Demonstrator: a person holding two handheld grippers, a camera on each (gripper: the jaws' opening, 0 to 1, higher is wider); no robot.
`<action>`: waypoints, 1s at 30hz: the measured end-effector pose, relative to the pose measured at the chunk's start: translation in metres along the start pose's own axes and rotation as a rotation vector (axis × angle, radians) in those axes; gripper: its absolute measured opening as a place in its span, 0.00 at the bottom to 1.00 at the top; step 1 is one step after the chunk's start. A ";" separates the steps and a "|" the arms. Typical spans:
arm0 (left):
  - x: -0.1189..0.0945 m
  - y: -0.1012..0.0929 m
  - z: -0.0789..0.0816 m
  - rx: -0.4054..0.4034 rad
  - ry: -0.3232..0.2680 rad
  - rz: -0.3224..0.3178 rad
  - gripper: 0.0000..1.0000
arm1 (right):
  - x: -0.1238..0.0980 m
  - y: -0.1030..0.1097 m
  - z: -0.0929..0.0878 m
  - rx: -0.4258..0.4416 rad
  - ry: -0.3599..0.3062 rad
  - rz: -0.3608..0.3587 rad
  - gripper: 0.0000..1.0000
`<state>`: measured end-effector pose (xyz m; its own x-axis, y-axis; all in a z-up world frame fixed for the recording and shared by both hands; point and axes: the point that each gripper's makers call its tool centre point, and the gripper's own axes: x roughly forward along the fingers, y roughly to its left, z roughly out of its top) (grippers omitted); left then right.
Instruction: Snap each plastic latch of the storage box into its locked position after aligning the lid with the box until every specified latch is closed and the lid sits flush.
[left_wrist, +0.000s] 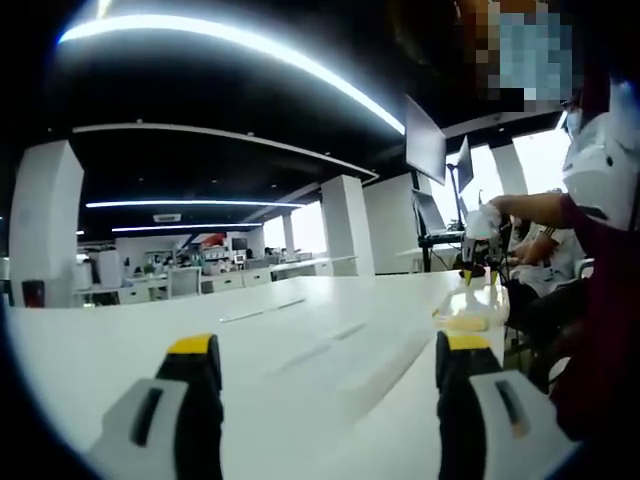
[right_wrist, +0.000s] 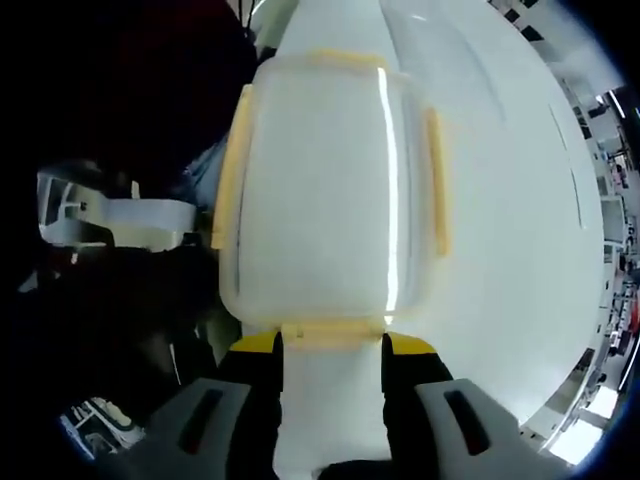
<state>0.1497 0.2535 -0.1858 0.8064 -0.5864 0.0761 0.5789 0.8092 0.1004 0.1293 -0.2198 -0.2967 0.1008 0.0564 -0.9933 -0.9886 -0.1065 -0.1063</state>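
The storage box (right_wrist: 325, 190) lies on the white table (right_wrist: 500, 200) with its translucent lid (right_wrist: 320, 150) on top, seen from above in the right gripper view. Yellow latches run along all four sides of the lid: a long one on the side toward the person (right_wrist: 230, 170), a long one on the opposite side (right_wrist: 437, 180), a short one at the far end (right_wrist: 345, 60), and a short one at the near end (right_wrist: 328, 332).

The right gripper (right_wrist: 330, 345) hangs just over the near-end latch with its jaws apart, one yellow tip on each side of that latch, holding nothing. The left gripper (left_wrist: 330, 350) is well away from the box, pointing across the bare table toward the office, jaws spread and empty.

Whether any latch is already snapped down I cannot tell; the near-end one looks flat against the rim.

The risks, as I judge them:
- The box has nothing bracing it. A push on the near-end latch could slide it away along the smooth table rather than click the latch, since the left gripper is not steadying it.
- The box sits near the table edge on the person's side, so a sideways shove could carry it over.
- If the lid is slightly askew, forcing one latch could lift the opposite corner and leave the lid not flush.
- Spread tips straddling the latch may slip past it and miss.
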 end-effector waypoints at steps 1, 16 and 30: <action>0.000 0.000 0.000 0.000 0.000 0.001 0.88 | 0.000 0.000 0.001 0.000 -0.001 0.000 0.37; -0.003 0.001 0.000 0.001 0.001 0.004 0.88 | 0.001 0.002 0.015 -0.010 -0.009 0.001 0.37; -0.008 0.000 0.001 0.002 0.002 0.010 0.88 | 0.001 0.004 0.031 -0.015 -0.022 0.003 0.37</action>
<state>0.1433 0.2582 -0.1858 0.8125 -0.5781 0.0753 0.5704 0.8150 0.1019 0.1219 -0.1896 -0.2964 0.0954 0.0775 -0.9924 -0.9871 -0.1211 -0.1044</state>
